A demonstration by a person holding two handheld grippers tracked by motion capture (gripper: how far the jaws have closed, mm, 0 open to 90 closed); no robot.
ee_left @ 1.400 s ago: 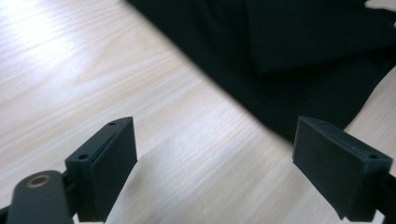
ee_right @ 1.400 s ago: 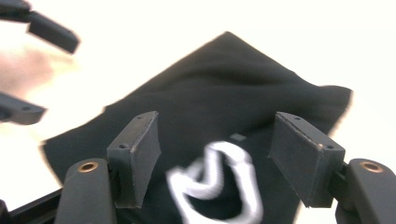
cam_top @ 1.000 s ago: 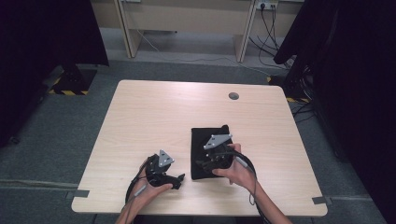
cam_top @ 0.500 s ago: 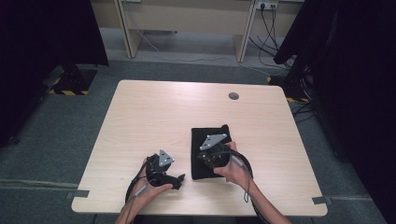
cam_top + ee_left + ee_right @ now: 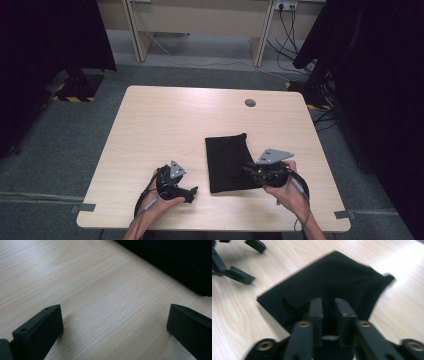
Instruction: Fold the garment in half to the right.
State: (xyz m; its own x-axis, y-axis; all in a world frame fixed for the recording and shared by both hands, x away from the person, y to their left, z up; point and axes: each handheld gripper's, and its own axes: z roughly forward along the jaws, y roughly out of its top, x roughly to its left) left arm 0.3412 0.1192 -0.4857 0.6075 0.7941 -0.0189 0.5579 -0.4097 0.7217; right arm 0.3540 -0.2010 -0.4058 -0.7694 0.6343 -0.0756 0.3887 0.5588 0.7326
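Observation:
A flat black cloth pouch lies on the wooden table, right of centre near the front. My right gripper reaches in from the pouch's right edge. In the right gripper view its jaws stand almost together on a raised fold of the pouch; they have just been opening a little and the fold is still between them. My left gripper rests on bare wood left of the pouch, jaws wide open with nothing between them. The pouch's edge is dark at the upper right there.
A round cable hole sits near the table's far edge. Black curtains hang at both sides, and cables run along the floor behind. Bare wood spreads over the left and far parts of the table.
My right gripper has moved right, from over the middle of the pouch to its right edge. The left gripper has stayed put.

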